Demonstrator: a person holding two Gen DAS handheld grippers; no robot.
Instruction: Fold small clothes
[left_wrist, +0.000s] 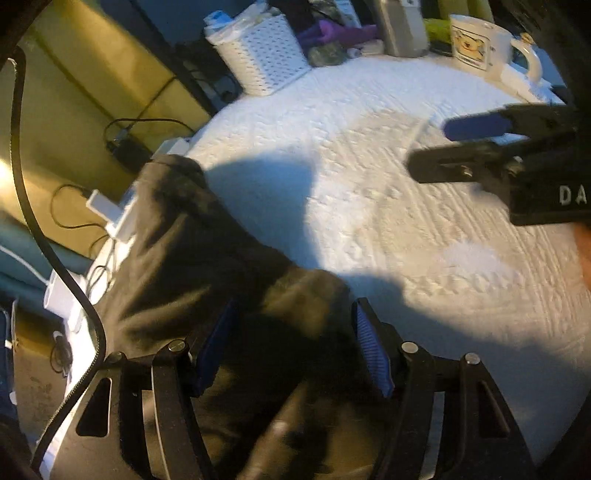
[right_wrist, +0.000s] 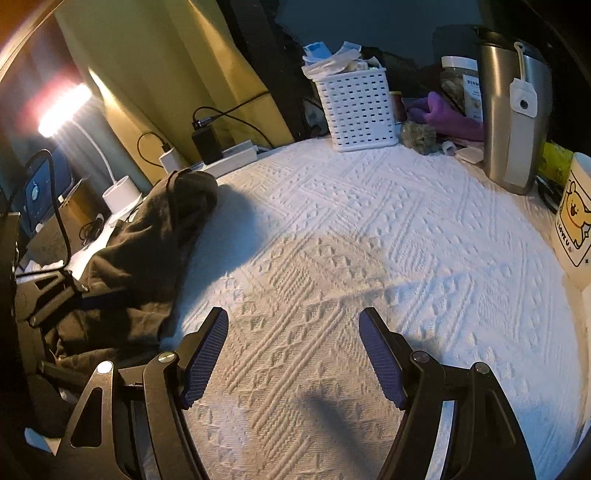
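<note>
The left gripper (left_wrist: 293, 343), a black two-finger tool with ribbed blue pads, has its jaws spread wide, one on each side of a rumpled dark brown fabric garment (left_wrist: 207, 266). The cloth bunches up between the pads, but the jaws are not pressed onto it. The right gripper (right_wrist: 293, 354), of the same build, is also wide apart and holds nothing; it hovers over bare covering, well apart from the garment.

Both tools work over a white textured woven tablecloth (right_wrist: 351, 229) that covers the table. The garment lies in a loose heap along the table's left edge, running from the near left corner toward the back — no neat fold shows in it, so the folding appears barely begun, with spreading flat and every fold left to do.

Along the back edge stand a white perforated plastic basket (right_wrist: 356, 110) stuffed with papers, a purple cloth item (right_wrist: 447, 118) and a tall brushed-steel kettle (right_wrist: 511, 122). A white ceramic mug with a yellow bear print (right_wrist: 574, 225) sits at the right edge.

Only the left wrist view shows the cloth lying between the left pads, and the right gripper from the side, entering from the right. Only the right wrist view shows a bright lit desk lamp (right_wrist: 64, 109) beyond the left edge, and the whole heap at once.
</note>
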